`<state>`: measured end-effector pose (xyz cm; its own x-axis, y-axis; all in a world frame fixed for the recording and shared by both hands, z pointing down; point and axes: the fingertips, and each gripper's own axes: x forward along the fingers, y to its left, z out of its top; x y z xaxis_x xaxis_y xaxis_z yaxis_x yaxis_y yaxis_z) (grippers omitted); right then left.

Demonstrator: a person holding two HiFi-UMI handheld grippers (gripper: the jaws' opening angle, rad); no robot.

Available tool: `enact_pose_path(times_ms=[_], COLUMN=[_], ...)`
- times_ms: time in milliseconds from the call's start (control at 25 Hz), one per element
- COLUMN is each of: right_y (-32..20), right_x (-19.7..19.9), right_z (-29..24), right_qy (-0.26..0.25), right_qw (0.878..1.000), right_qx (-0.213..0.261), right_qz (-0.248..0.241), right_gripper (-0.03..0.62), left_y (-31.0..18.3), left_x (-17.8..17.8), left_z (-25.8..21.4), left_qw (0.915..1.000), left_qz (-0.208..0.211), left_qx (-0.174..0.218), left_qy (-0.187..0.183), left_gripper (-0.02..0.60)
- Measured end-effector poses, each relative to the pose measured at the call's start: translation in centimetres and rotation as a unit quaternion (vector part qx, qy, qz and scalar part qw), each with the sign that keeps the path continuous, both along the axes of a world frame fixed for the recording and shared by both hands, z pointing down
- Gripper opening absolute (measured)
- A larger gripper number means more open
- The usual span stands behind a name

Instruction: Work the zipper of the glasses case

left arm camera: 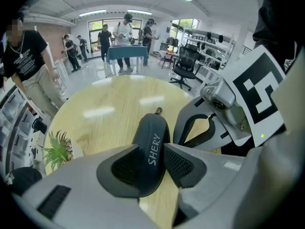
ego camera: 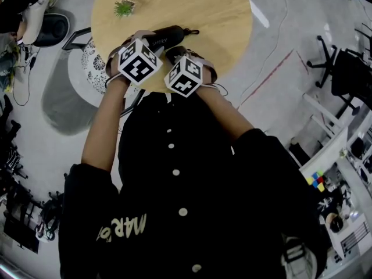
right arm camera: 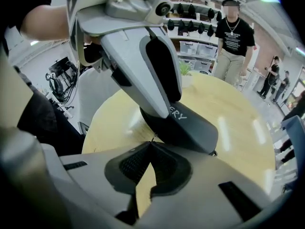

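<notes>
A black glasses case [ego camera: 165, 38] with white lettering lies near the front edge of the round wooden table [ego camera: 203, 4]. My left gripper [left arm camera: 151, 163] is shut on the case [left arm camera: 151, 147], its two pads pressing the near end from both sides. A small loop [left arm camera: 158, 111] sticks out at the case's far end. My right gripper [right arm camera: 151, 142] is shut, its tips right at the near edge of the case [right arm camera: 190, 125]. A thin dark sliver that looks like the zipper pull shows between them. In the head view both marker cubes hide the jaws.
A small potted plant [ego camera: 124, 7] stands at the table's far left. The left gripper's finger [right arm camera: 157, 70] crosses close above the right gripper's jaws. Several people [left arm camera: 125, 42] stand in the room behind, and office chairs [ego camera: 337, 68] stand to the right.
</notes>
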<state>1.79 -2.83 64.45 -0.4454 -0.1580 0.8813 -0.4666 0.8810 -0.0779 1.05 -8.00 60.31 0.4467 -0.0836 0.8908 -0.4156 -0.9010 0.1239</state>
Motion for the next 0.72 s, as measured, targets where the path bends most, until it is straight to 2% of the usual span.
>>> enact_pose_path(times_ms=[280,720], right_y=[0.4,1.2], right_x=[-1.3,-3.8], right_z=[-0.1,-0.1], right_qy=[-0.027,-0.063], right_qw=[0.999,0.994], right_qx=[-0.002,-0.015], right_qz=[0.035,0.084], right_gripper=[0.006,0.008], left_y=[0.1,0.5], left_x=[0.1,0.3], left_z=[0.0,-0.1], left_qw=[0.9997,0.9997], left_qz=[0.004,-0.001], left_qx=[-0.018,-0.019], left_qy=[-0.013,-0.014], left_gripper=[0.155,0.155])
